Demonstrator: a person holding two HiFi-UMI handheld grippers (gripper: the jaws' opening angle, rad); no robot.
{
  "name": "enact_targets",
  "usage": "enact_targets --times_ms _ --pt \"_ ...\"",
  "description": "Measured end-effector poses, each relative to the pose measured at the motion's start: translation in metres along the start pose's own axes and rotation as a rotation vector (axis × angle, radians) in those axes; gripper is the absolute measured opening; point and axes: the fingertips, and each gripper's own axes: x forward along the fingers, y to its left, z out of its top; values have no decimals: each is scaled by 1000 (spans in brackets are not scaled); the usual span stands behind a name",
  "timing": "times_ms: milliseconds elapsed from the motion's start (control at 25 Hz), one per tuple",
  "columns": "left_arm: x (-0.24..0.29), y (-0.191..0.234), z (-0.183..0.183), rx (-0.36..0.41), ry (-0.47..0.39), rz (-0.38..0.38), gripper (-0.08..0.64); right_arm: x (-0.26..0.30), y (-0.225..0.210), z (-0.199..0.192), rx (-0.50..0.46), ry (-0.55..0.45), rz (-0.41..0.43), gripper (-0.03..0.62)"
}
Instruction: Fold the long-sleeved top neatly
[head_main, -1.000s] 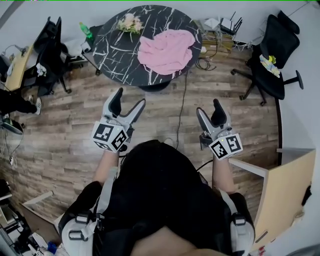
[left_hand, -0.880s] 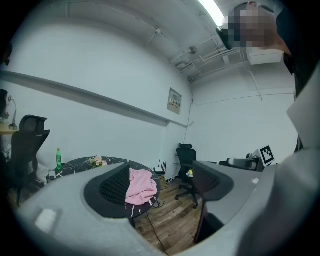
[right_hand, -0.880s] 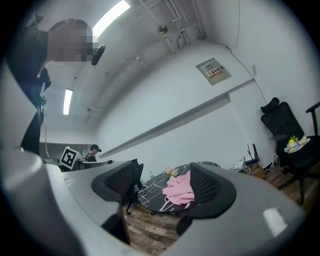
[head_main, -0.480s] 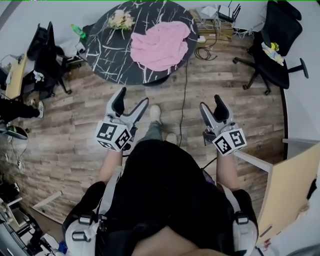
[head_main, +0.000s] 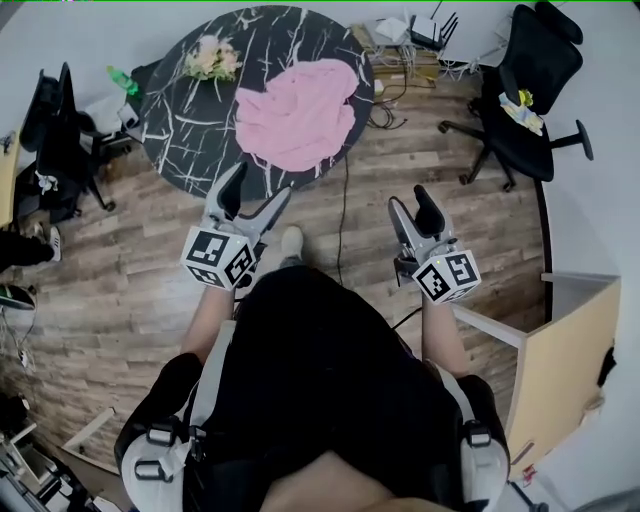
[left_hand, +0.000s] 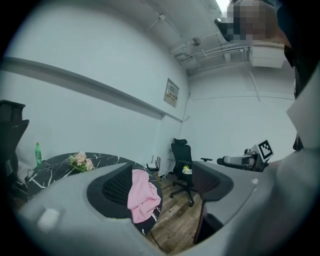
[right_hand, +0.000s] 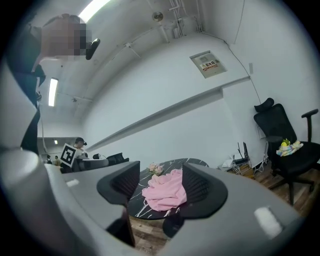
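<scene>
Distance to the pink top (head_main: 295, 112) ahead is shortened. Left gripper (head_main: 262, 182) and right gripper (head_main: 408, 197) are held apart, empty, the right's jaws just narrowed. Bottle (left_hand: 37, 152) is shown by left gripper view, not right's.

The person stands with both arms stretched forward, elbows near the body. The left forearm (head_main: 205, 322) carries the left gripper (head_main: 258, 188), which points ahead and a touch downward. Its jaws stand wide apart with nothing between them. The right forearm (head_main: 441, 338) carries the right gripper (head_main: 409, 200), pointing ahead about level. Its jaws are apart too, have just been closing a little, and grip nothing. The two grippers sit side by side, well apart. One foot (head_main: 291, 241) shows forward between them.
</scene>
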Motion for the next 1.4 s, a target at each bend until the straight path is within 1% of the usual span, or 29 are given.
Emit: enact_targets --times_ms 80,200,280,360,480,600,800,920,1040,1120,1240,1400 --pt "13 13 3 -5 4 -11 379 21 -5 4 -14 11 -12 259" --pt "27 37 4 -16 18 -16 371 50 -14 3 -7 31 -32 245" --pt "36 54 5 -19 30 -17 371 70 -19 5 -3 24 -50 238" --pt "43 69 7 -19 38 -17 371 86 -23 9 -12 2 -71 208" --pt "46 91 7 -13 46 -8 360 112 -32 3 -23 19 -92 198" --pt "49 115 4 -18 58 -7 359 144 -35 -5 -11 45 -95 198" --pt "60 141 7 -8 73 -40 359 195 -32 -15 -22 88 -71 198" --pt "66 147 7 -28 78 -51 336 212 -32 -23 -15 133 -66 196" --pt "82 144 -1 -33 105 -78 327 219 -38 -32 -14 170 -65 193" --pt "100 139 -8 -29 131 -102 326 220 -48 -36 -4 183 -74 189" --pt "132 126 -22 -32 172 -139 305 215 -68 -40 15 199 -95 186" --pt "182 104 -37 -35 226 -206 278 203 -99 -32 43 196 -134 178"
